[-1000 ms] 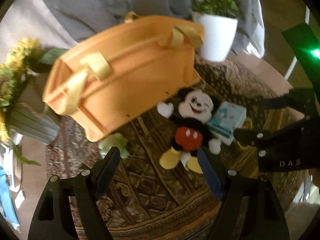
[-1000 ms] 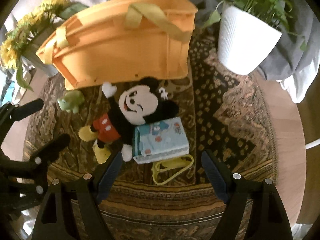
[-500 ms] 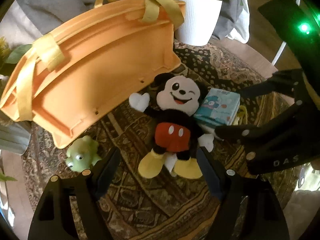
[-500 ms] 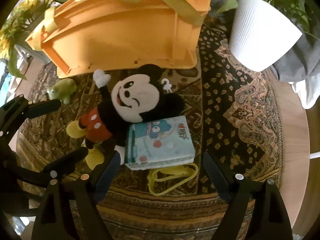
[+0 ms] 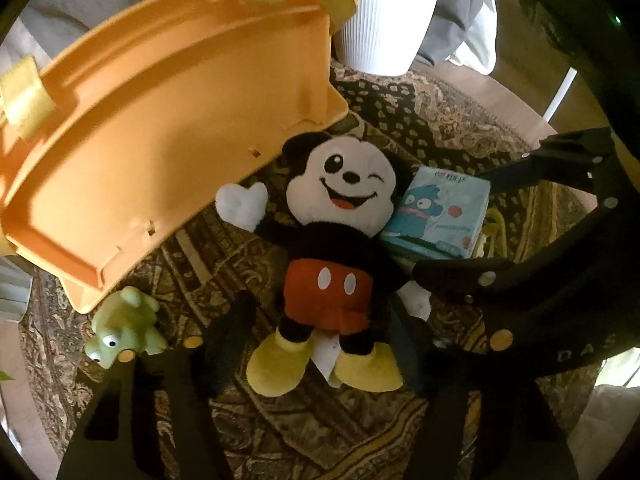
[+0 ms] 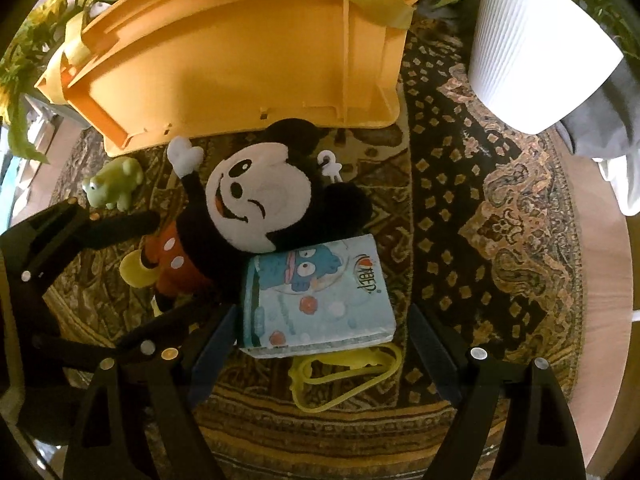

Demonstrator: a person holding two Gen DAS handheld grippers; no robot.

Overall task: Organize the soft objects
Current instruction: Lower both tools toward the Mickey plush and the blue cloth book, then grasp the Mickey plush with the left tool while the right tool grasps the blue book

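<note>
A Mickey Mouse plush (image 5: 332,248) lies face up on the patterned rug; it also shows in the right wrist view (image 6: 256,208). My left gripper (image 5: 316,328) is open, its fingers on either side of the plush's legs. A light blue soft book (image 6: 316,296) lies beside the plush's head, also in the left wrist view (image 5: 440,220). My right gripper (image 6: 320,328) is open, its fingers flanking the book. A small green frog toy (image 5: 124,328) sits to the left, also in the right wrist view (image 6: 114,186). An orange bin (image 5: 160,108) with yellow handles stands behind.
A white ribbed plant pot (image 6: 532,56) stands at the back right on the rug (image 6: 500,220). A yellow plastic loop (image 6: 344,376) lies under the book's near edge. Sunflowers (image 6: 36,40) stand at the left. Grey cloth hangs behind the bin.
Both grippers have moved down and closer: the left one over the plush's legs, the right one over the blue book. The objects have not moved.
</note>
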